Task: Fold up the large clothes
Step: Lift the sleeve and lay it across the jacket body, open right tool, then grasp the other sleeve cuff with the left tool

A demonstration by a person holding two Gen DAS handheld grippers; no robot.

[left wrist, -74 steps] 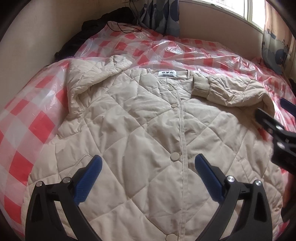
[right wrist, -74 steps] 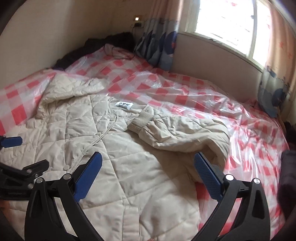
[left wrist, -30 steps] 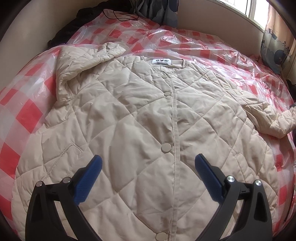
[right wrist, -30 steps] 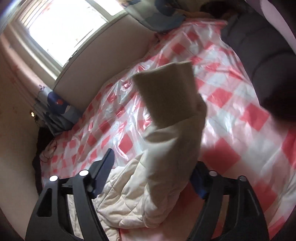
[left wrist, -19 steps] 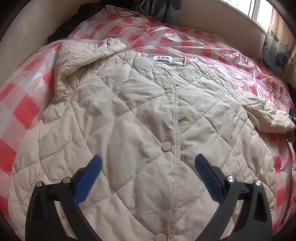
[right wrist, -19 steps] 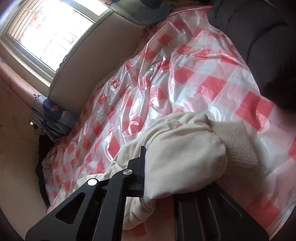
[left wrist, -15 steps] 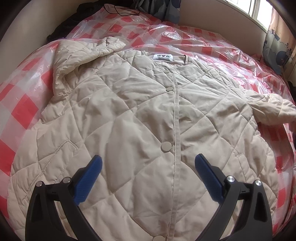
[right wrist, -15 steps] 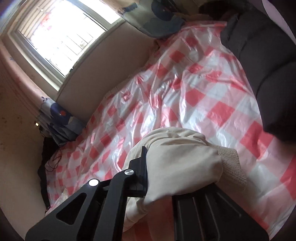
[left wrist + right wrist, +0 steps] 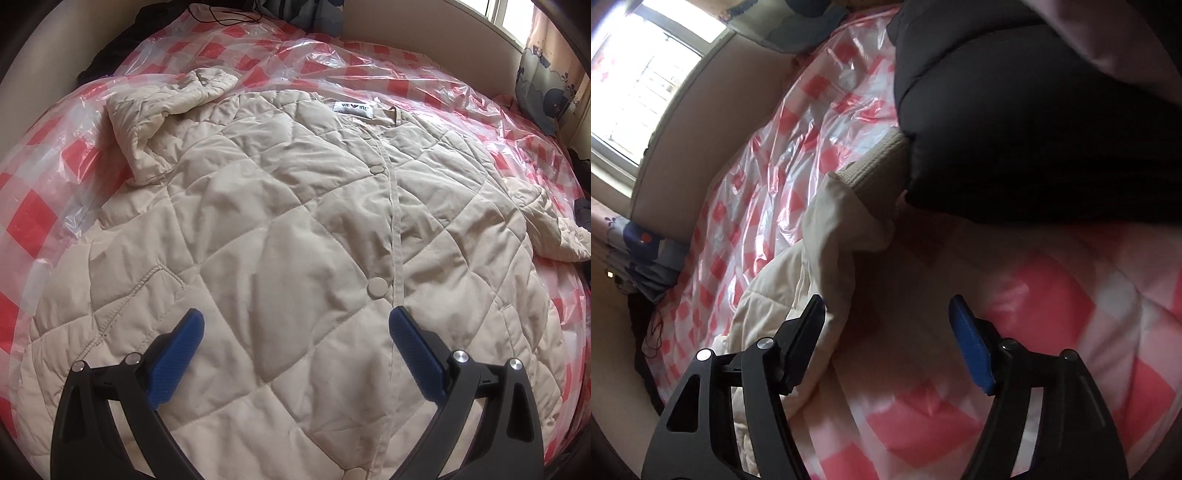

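Note:
A beige quilted jacket (image 9: 280,229) lies front up on the bed, buttoned, its collar label at the far side. Its left sleeve (image 9: 162,110) is bunched at the far left; the right sleeve (image 9: 546,229) trails off to the right edge. My left gripper (image 9: 293,332) hovers open over the jacket's lower front, holding nothing. In the right wrist view the right sleeve (image 9: 831,236) lies stretched out, its ribbed cuff (image 9: 875,173) against a dark garment. My right gripper (image 9: 886,321) is opening, with only the checked cover between its jaws; the sleeve lies beside its left finger.
A clear plastic sheet over a red-and-white checked cover (image 9: 424,70) spreads across the bed. A dark padded garment (image 9: 1034,110) fills the upper right of the right wrist view. Wall, window (image 9: 639,74) and curtains (image 9: 546,99) ring the far side; dark clothes and a cable (image 9: 221,18) lie at the head.
The right gripper carried the sleeve outward and down, clamped on it, then let go; the sleeve now lies flat beside it. The left gripper stayed put.

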